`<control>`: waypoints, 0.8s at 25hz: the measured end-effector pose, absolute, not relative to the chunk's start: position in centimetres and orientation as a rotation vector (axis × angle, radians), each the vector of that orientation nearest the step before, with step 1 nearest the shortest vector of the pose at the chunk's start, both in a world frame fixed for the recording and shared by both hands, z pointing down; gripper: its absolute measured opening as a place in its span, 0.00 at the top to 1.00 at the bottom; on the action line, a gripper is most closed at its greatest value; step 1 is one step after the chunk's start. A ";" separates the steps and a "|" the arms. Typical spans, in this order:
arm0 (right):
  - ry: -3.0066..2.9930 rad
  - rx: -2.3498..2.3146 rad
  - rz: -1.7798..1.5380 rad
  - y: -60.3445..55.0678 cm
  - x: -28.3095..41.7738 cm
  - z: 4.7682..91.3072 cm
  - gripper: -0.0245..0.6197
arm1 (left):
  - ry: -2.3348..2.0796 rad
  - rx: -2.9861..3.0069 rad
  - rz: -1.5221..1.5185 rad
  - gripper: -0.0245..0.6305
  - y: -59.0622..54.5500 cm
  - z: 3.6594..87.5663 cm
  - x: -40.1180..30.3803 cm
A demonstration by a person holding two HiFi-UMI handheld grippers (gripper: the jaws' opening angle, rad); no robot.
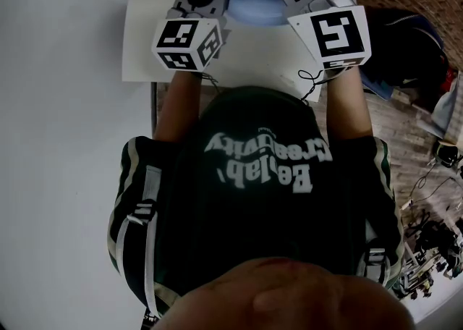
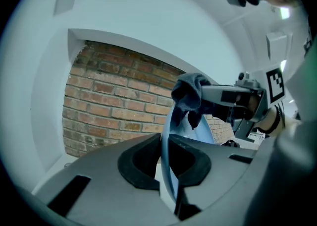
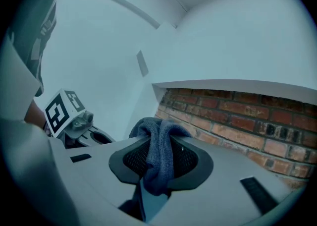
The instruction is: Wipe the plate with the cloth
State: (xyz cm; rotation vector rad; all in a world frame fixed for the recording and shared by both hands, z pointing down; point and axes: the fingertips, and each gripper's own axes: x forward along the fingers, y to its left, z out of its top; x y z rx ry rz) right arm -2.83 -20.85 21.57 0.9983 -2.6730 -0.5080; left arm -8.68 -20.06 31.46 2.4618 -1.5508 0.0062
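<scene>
Room: a white wall with a recess showing a red brick wall, recorded in both gripper views. The head view alone shows a white table below the grippers, and a cluttered floor with cables at right.

Person: dark printed shirt, forearms reaching up-frame to the two grippers. Only the head view shows this.

Plate: pale blue, held off the table between the two grippers and standing on edge. In the left gripper view its rim rises edge-on out of the jaws, long axis near vertical and leaning slightly right. Its hollow face is turned to the right gripper. The head view shows only a blue arc at the top edge.

Left gripper: jaws nearly together, clamped on the plate's lower rim.

Right gripper: jaws closed on the cloth. Its own view shows the left gripper's marker cube beyond.

Cloth: dark blue-grey, bunched, bulging above and below the pads. The left gripper view shows it pressed against the plate's upper rim
</scene>
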 end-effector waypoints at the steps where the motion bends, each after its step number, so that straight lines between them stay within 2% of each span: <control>1: -2.671 1.011 -0.501 -21.2 -2.5 21.6 0.84 | -1.555 2.458 0.005 0.94 -20.1 31.5 -8.9; 20: -2.521 1.233 -0.309 -25.6 5.6 25.8 0.84 | -1.664 2.403 -0.035 0.93 -20.8 30.6 -13.3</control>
